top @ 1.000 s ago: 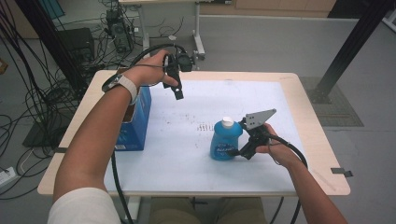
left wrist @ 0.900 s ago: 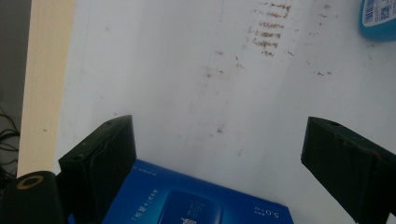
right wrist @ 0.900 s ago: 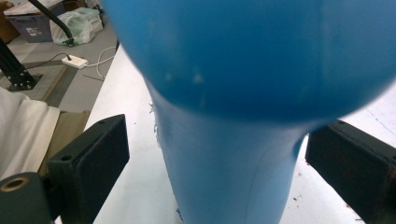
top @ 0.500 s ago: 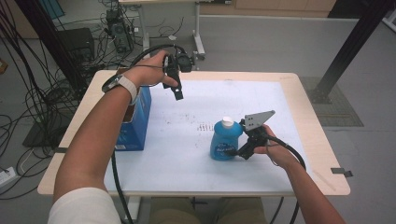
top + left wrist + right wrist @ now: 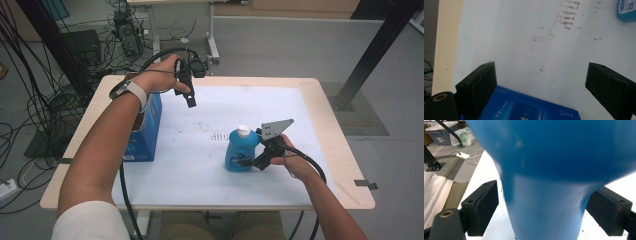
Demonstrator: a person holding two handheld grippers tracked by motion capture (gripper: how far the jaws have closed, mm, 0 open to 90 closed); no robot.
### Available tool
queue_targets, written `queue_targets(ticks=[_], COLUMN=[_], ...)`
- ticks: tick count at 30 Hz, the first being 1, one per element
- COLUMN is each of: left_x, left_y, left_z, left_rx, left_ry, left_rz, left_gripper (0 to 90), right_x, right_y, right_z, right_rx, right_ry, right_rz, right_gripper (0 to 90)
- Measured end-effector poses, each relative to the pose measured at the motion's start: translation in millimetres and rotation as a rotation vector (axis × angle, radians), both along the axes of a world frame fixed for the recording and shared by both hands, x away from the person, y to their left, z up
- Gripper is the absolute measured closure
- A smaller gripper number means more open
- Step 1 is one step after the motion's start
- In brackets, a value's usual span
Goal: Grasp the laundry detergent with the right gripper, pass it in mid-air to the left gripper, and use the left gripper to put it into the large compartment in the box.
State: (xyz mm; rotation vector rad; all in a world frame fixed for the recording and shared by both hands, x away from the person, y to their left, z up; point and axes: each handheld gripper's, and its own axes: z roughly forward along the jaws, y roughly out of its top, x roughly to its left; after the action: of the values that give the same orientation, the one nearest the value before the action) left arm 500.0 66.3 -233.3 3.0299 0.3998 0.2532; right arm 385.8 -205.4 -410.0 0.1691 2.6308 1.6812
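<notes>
The right hand-held gripper [image 5: 250, 162] lies level at the near right of the bench [image 5: 320, 115], its jaws just closing around the blue bottle [image 5: 239, 150], which stands upright directly ahead between them; the right pad seems to touch, the left shows a sliver of gap. The left hand-held gripper [image 5: 189, 95] hangs open and empty, well apart at the far left above the blue box [image 5: 145, 135], whose print is too small to read, save "5.0".

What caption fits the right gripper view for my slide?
Blue bottle stands between the right gripper's closing jaws.
</notes>
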Motion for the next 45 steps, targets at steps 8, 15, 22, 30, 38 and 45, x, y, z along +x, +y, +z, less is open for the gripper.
queue_targets(ticks=[8, 15, 22, 30, 38, 45], left_x=[-0.3, 0.1, -0.1, 0.2, 0.7, 0.5], left_y=[0.9, 0.7, 0.8, 1.1, 1.3, 1.2], left_z=[-0.6, -0.8, -1.5, -1.7, -2.2, -2.7], left_rx=[-0.002, 0.002, 0.004, 0.004, 0.006, 0.006], left_ry=[0.001, 0.002, 0.003, 0.003, 0.005, 0.006], left_rz=[0.006, 0.004, 0.004, 0.007, 0.006, 0.006], left_gripper=[10.6, 10.6, 10.6, 10.6, 10.6, 10.6], right_x=[0.1, 0.5, 0.6, 1.3, 1.3, 1.3], right_y=[1.4, 1.5, 1.6, 2.3, 2.4, 2.5], right_z=[-2.5, -3.3, -3.7, -4.9, -5.3, -5.2], right_rx=[0.013, 0.025, 0.033, 0.041, 0.045, 0.046], right_ry=[0.002, -0.002, 0.002, 0.002, 0.002, -0.003], right_rz=[0.008, 0.006, 0.010, 0.017, 0.020, 0.025], right_gripper=[19.6, 21.3, 24.3, 29.1, 31.7, 34.9])
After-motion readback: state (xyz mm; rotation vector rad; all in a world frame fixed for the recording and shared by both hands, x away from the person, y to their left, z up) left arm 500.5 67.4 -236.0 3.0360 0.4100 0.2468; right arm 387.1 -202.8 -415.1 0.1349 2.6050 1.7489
